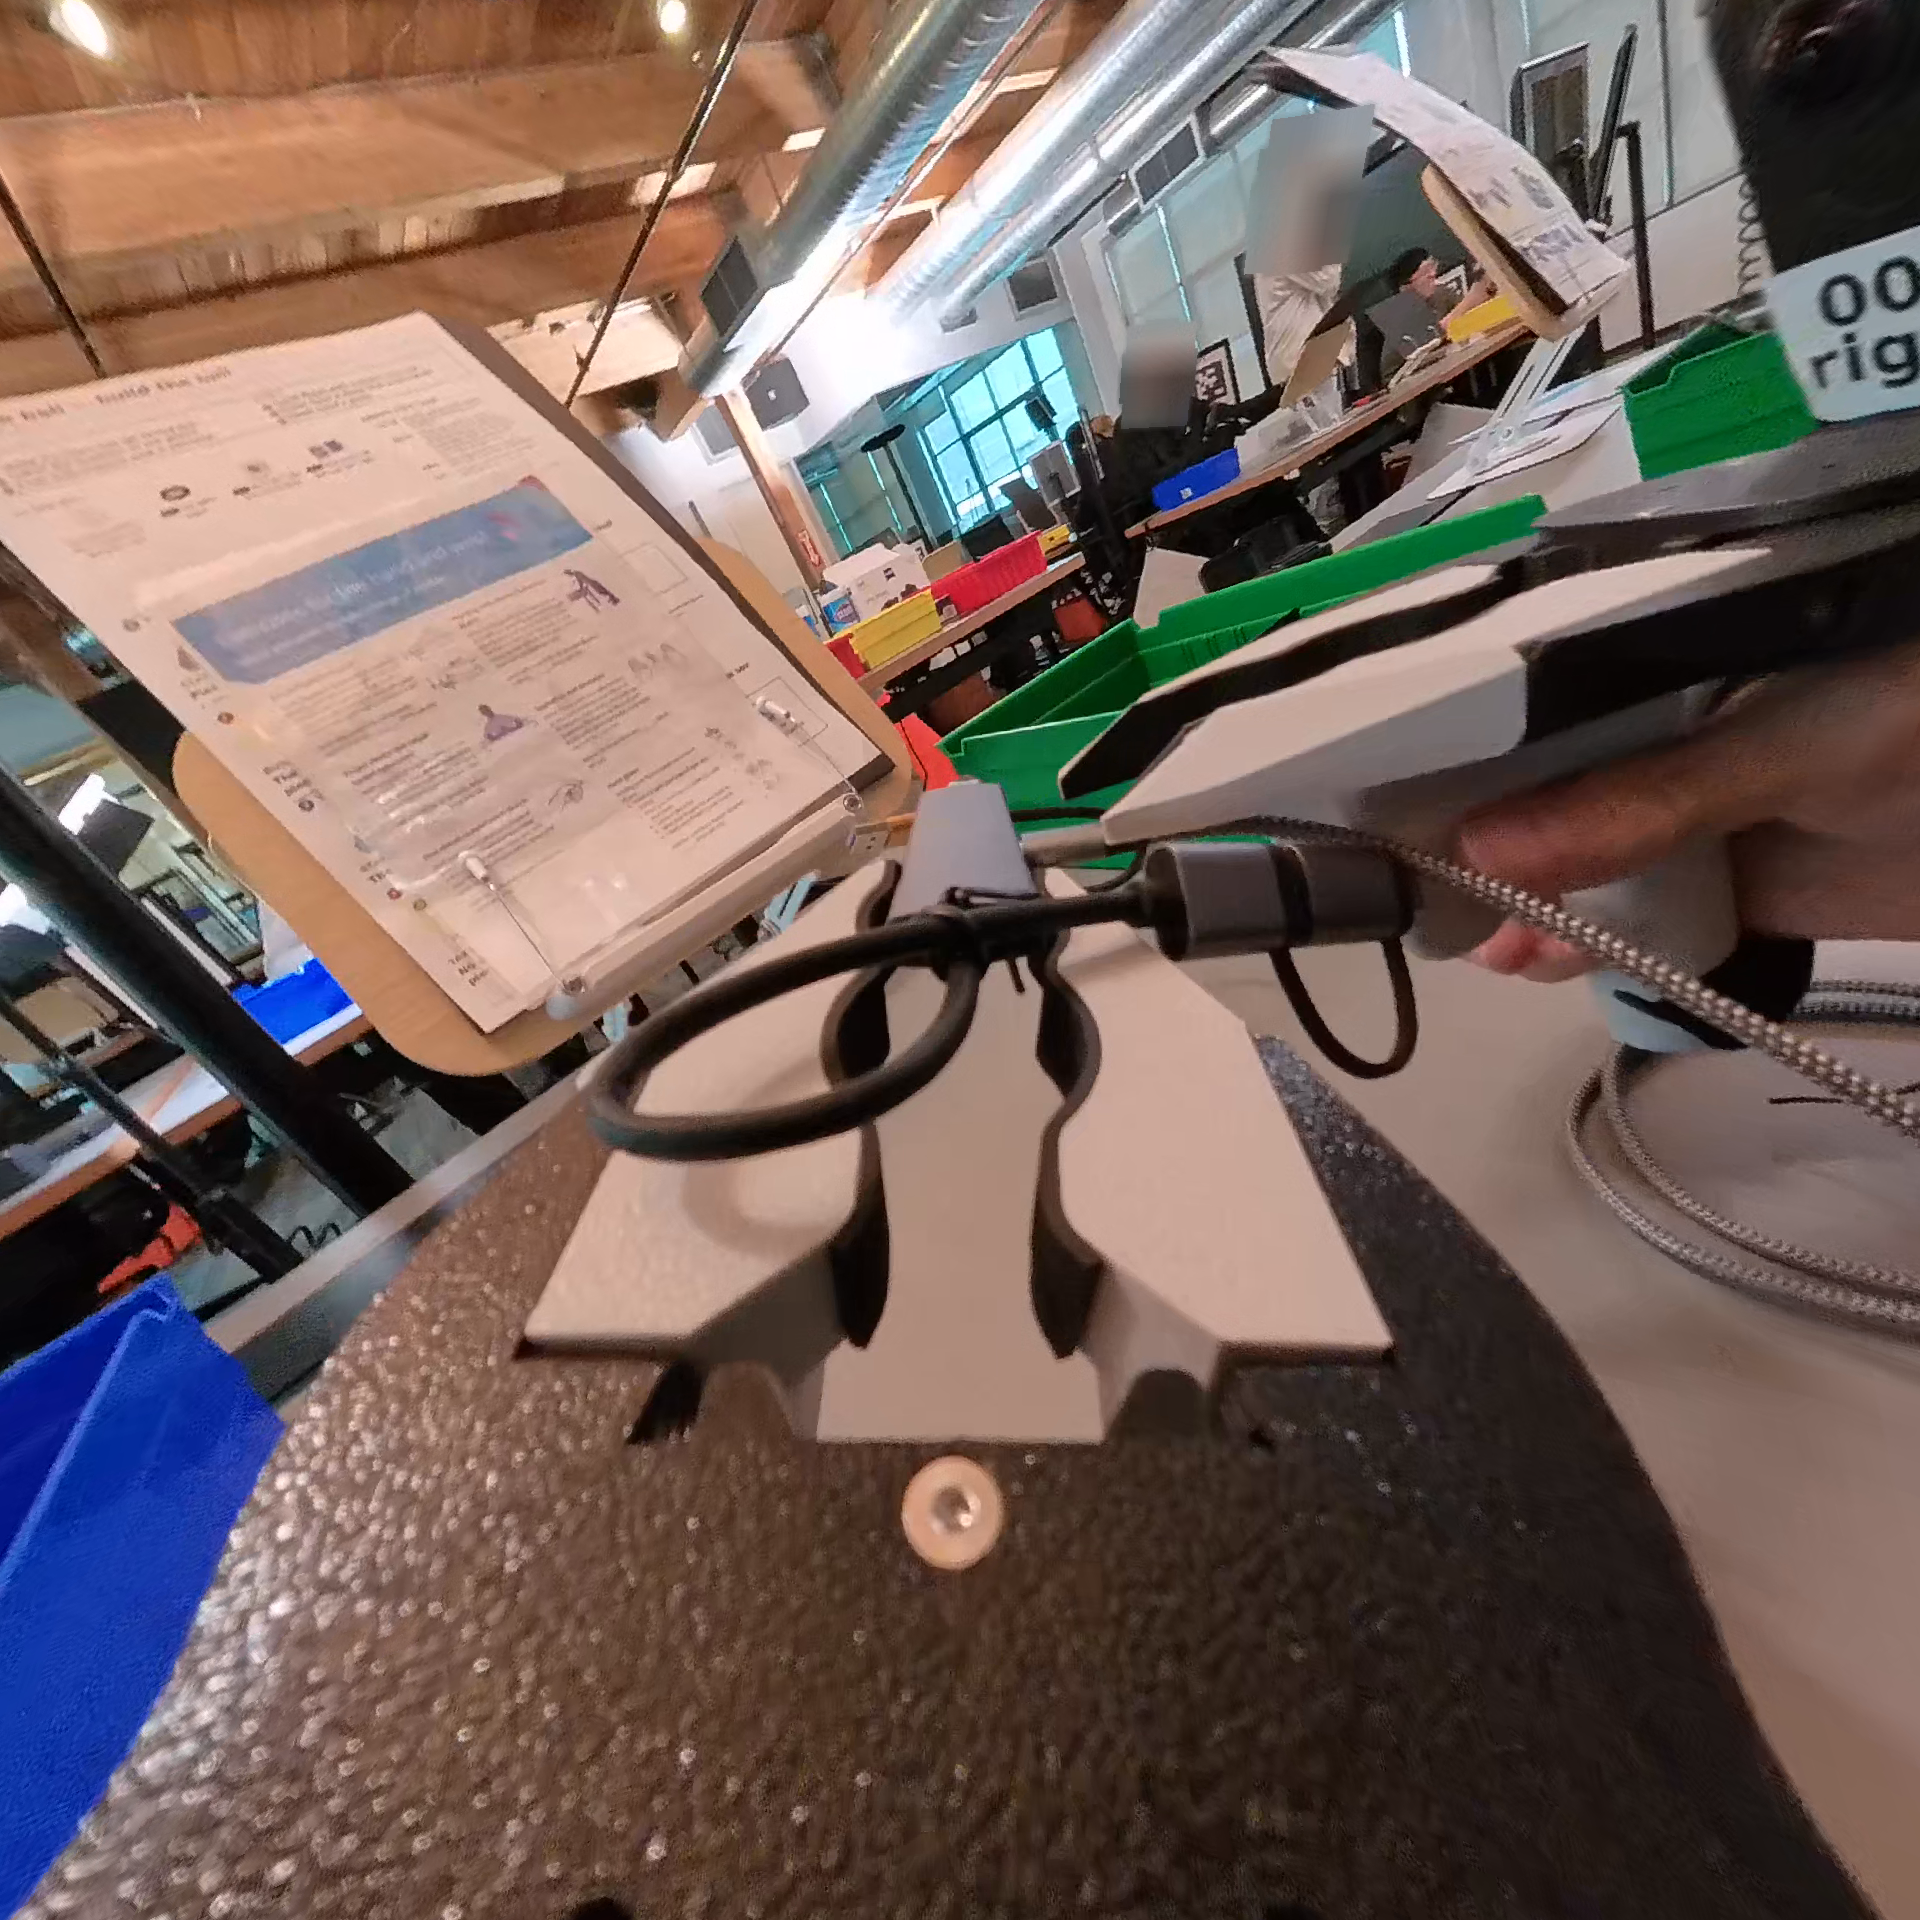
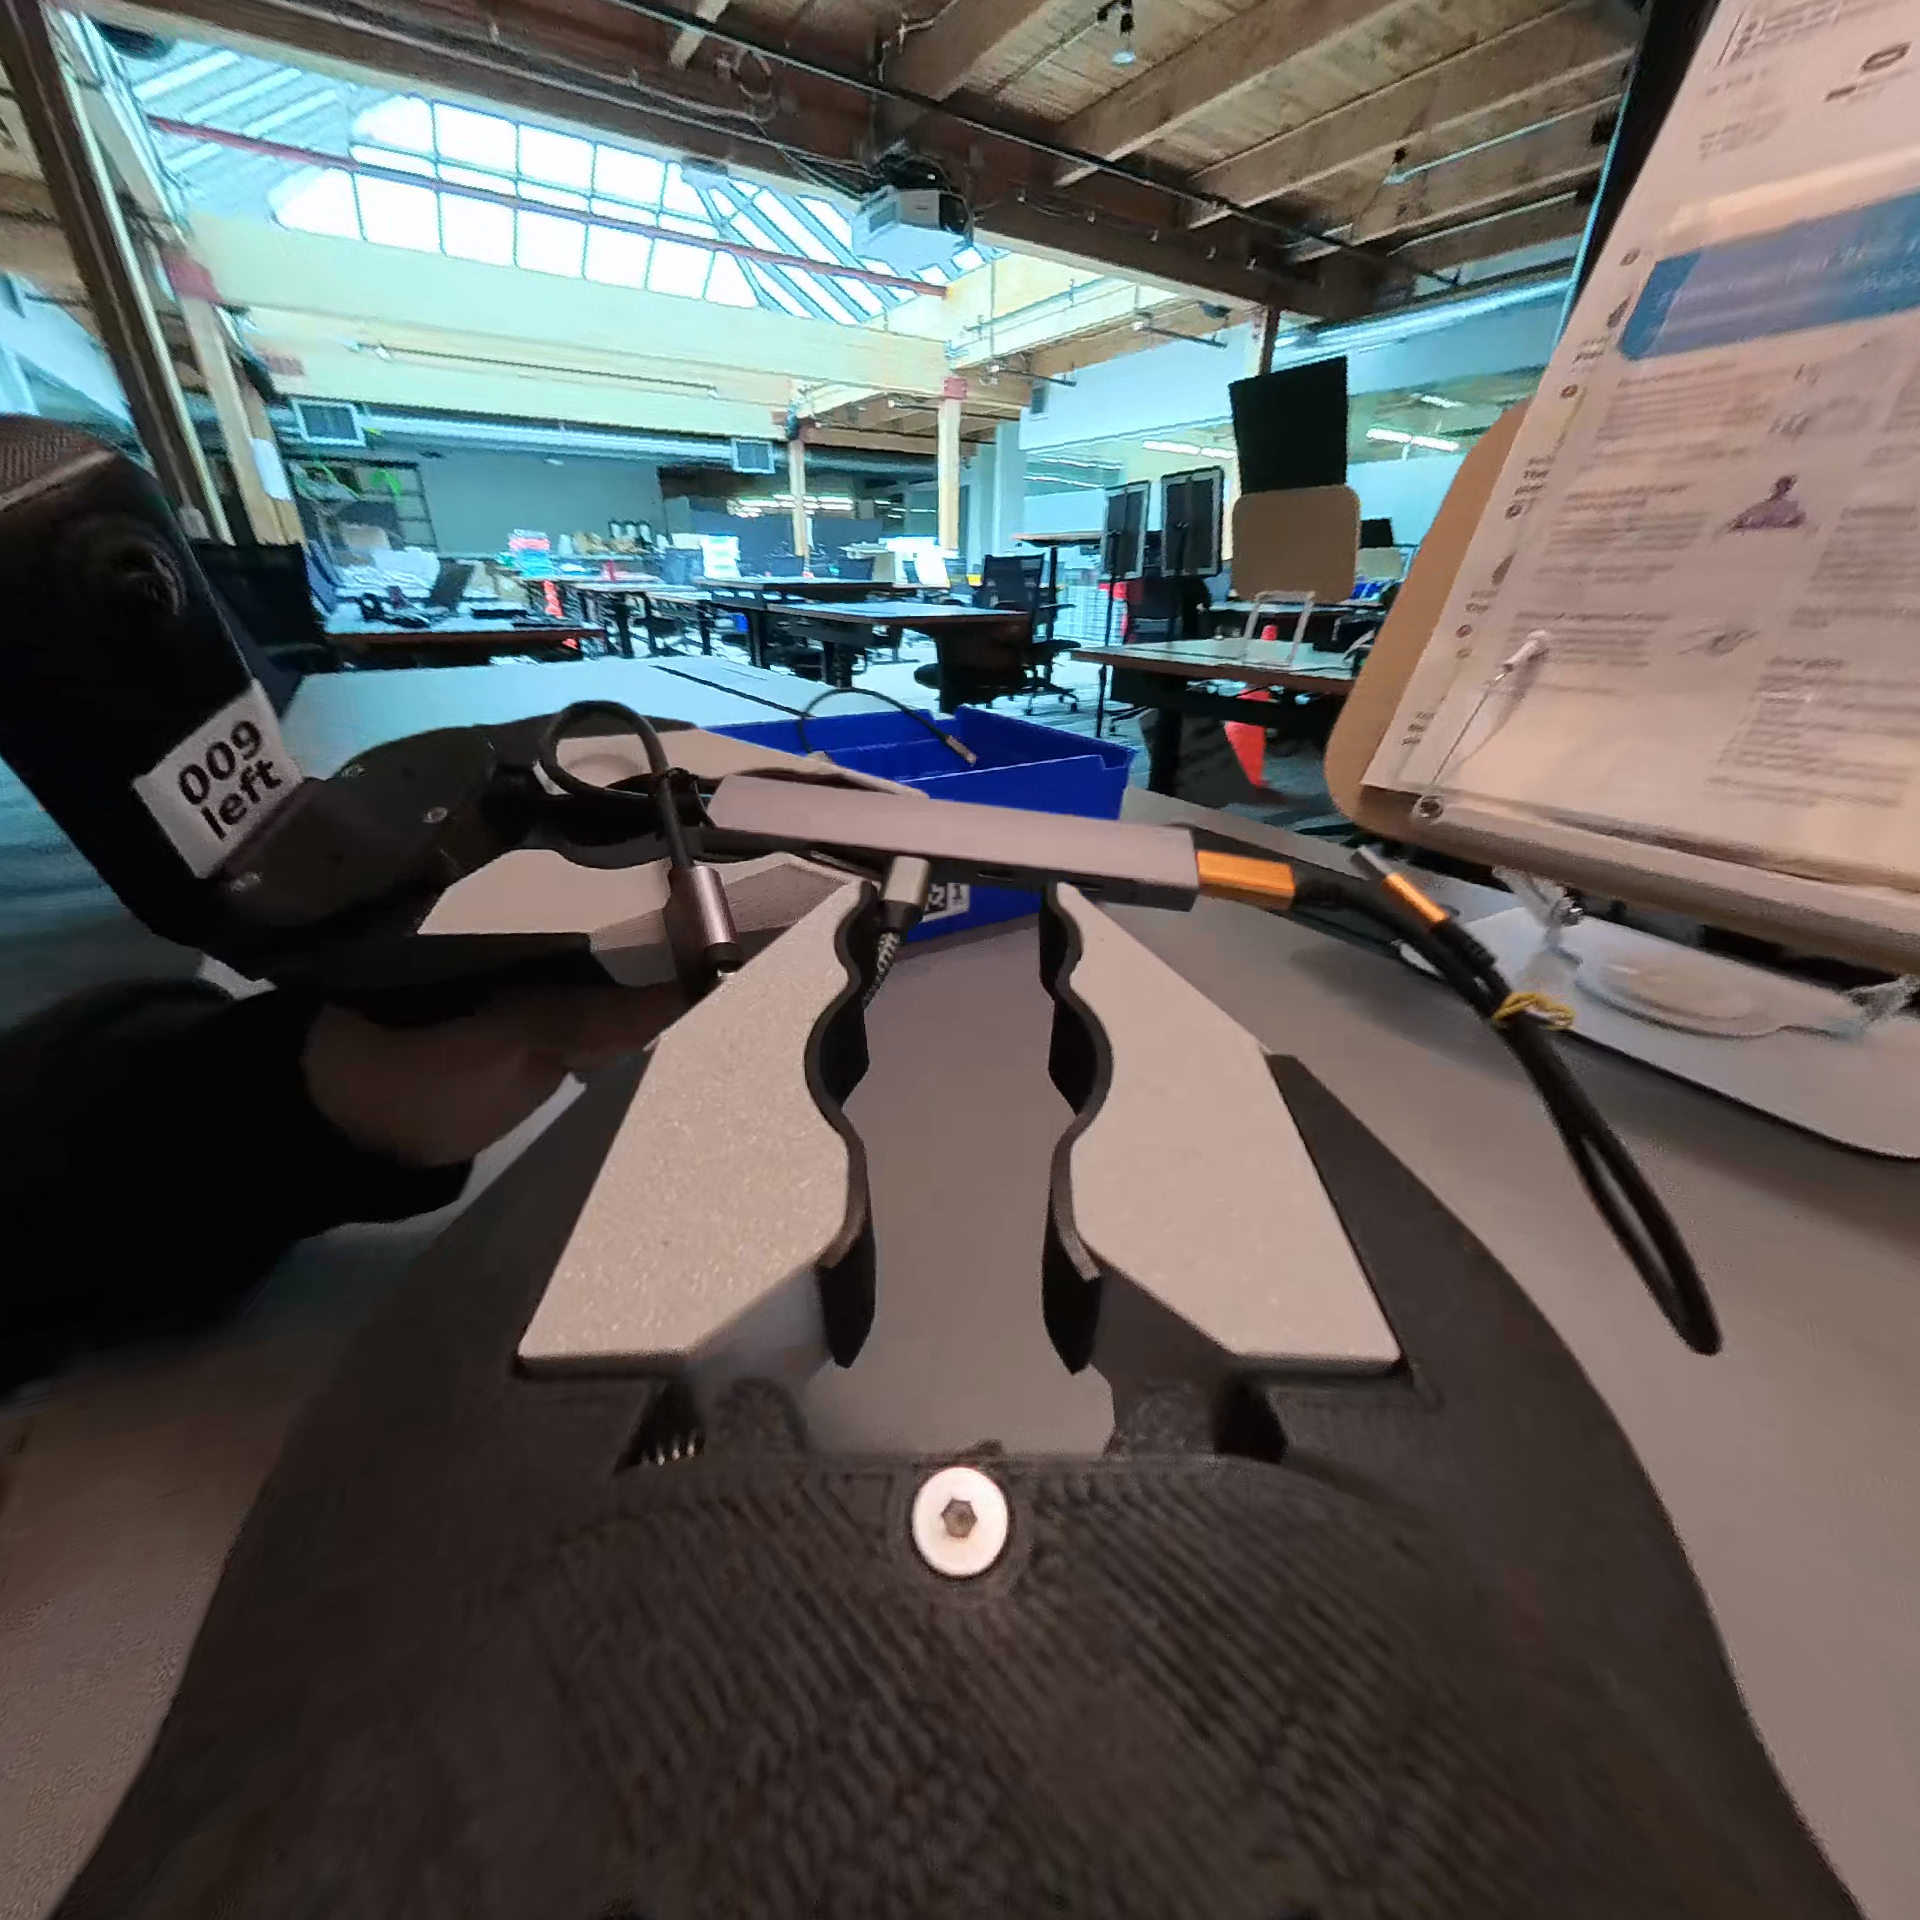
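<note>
Your left gripper (image 1: 961, 894) has its jaws clenched on the end of the grey hub (image 1: 961, 826), with the black pigtail cable (image 1: 790, 1081) looping beside them. Your right gripper's (image 2: 951, 914) jaws stand parted, with the braided cable's plug (image 2: 902, 883) between their tips, just under the hub.

A grey table (image 2: 1766, 1299) carries a blue bin (image 2: 1039, 764) and document stand (image 2: 1621, 862).
</note>
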Action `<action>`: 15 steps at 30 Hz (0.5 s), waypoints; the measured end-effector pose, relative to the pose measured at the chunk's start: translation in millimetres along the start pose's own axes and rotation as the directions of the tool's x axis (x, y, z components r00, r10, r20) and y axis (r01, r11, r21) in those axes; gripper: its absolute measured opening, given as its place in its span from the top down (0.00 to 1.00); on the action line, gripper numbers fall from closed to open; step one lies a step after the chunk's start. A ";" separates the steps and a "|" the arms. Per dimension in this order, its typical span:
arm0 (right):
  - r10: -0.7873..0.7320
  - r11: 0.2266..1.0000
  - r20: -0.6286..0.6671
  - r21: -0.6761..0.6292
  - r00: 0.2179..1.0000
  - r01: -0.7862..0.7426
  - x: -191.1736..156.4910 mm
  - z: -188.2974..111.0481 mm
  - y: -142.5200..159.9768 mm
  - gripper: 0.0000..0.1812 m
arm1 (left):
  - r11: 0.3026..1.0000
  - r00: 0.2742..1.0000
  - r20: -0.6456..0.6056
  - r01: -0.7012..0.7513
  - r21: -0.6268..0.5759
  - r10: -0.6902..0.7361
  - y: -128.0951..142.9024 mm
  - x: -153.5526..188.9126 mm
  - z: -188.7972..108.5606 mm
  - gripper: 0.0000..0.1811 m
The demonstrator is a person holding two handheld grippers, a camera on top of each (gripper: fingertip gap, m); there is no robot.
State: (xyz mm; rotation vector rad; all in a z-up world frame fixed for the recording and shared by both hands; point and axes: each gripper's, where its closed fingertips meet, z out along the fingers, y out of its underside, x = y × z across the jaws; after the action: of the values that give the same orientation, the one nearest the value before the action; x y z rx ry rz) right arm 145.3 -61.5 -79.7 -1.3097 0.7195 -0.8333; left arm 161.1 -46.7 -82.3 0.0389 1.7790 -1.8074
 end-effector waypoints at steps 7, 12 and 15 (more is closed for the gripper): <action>-0.001 0.999 0.021 -0.037 1.000 0.002 -2.7 0.1 4.8 0.86 | 0.995 0.995 -0.002 0.100 -0.008 -0.100 6.7 -1.4 1.8 0.88; 0.026 0.998 0.041 -0.051 0.999 -0.024 -4.9 0.4 7.1 0.87 | 0.990 0.990 -0.020 0.138 -0.003 -0.138 9.2 -0.5 2.3 0.88; 0.042 0.998 0.048 -0.059 0.998 -0.039 -2.8 -1.2 7.0 0.82 | 0.990 0.990 -0.038 0.138 0.011 -0.138 8.4 1.5 2.1 0.88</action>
State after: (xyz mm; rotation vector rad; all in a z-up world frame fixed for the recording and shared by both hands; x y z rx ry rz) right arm 143.7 -59.3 -86.8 -1.3585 0.7337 -0.7502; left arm 164.2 -48.6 -90.3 -0.0473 1.8351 -1.9271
